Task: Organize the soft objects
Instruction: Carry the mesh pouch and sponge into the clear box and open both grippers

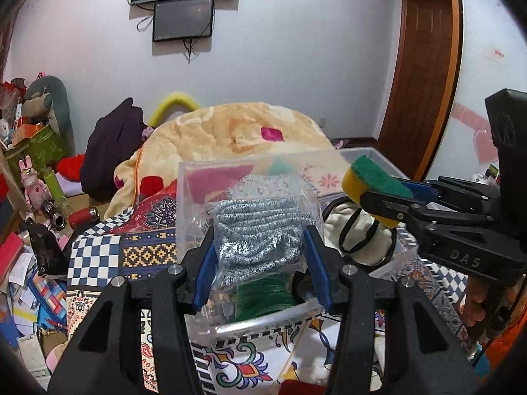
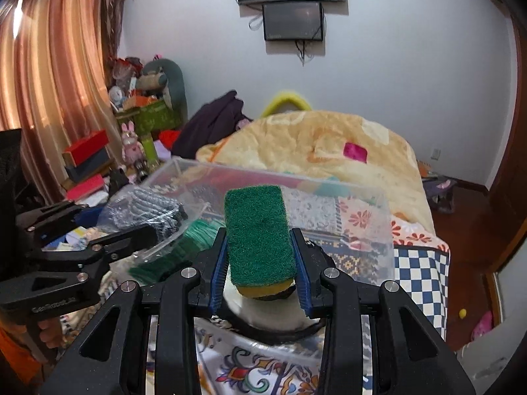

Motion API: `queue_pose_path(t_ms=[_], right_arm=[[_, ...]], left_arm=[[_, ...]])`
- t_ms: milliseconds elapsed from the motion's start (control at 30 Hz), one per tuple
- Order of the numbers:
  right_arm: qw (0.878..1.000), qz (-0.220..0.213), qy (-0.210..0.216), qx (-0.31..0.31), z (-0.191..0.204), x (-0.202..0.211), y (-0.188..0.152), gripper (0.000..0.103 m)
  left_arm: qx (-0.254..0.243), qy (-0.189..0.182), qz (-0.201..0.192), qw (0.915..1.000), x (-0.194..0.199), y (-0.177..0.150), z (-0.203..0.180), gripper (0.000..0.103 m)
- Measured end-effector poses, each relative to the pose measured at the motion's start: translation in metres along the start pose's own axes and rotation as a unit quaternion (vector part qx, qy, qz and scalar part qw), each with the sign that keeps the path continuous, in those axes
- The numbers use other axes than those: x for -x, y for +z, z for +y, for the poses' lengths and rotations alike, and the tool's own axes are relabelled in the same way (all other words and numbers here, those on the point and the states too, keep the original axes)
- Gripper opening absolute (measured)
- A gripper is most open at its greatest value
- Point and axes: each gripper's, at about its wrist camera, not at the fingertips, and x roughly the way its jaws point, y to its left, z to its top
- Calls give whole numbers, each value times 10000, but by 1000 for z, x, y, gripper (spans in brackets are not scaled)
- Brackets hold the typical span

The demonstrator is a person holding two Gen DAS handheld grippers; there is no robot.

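Green-yellow sponge (image 2: 260, 240) clamped, clear box (image 2: 378, 197) rim beneath

Your way into the clear box (image 1: 194, 197) was from above only; its transparent walls closed it off on every side. The bagged grey cloth (image 1: 260, 243) in your left gripper (image 1: 260, 263) filled the box's near left part, with green mesh (image 1: 263, 293) under it. On the right side, the white pad with black loops (image 1: 352, 230) took up the floor. Your right gripper (image 2: 260, 273) carried the sponge (image 2: 258, 237) above that pad, just beside the left gripper, little room between them. The piled blanket (image 1: 243, 128) blocked the far side. Patterned bed cover (image 1: 95, 260) left of the box lay open.
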Motion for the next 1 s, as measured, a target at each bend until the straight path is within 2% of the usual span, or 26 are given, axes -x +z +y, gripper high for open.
queue_pose_path(t_ms=[167, 300, 367, 433, 633, 733, 900, 1000], right_arm=[[9995, 284, -64, 81, -3, -14, -3, 33], [9993, 358, -38, 130, -1, -14, -4, 33], [9991, 404, -20, 145, 0, -15, -4, 35], [9991, 395, -48, 159, 0, -13, -3, 40], [9998, 117, -126, 128, -5, 9, 1, 64], [9997, -104, -192, 122, -6, 26, 3, 74], [9984, -510, -165, 188, -3, 60, 2, 81], [9973, -663, -173, 274, 1, 76, -3, 82]], left_arm=[[-67, 39, 142, 9999, -13, -1, -2, 52], [-70, 34, 128, 9999, -12, -2, -3, 63], [-70, 21, 96, 9999, -10, -1, -5, 65], [-62, -28, 57, 10000, -6, -1, -5, 65], [-81, -163, -159, 9997, 20, 0, -10, 70], [-84, -218, -372, 9990, 40, 0, -12, 77], [-59, -205, -694, 9974, 75, -1, -15, 90], [-67, -220, -800, 9965, 91, -5, -15, 94]])
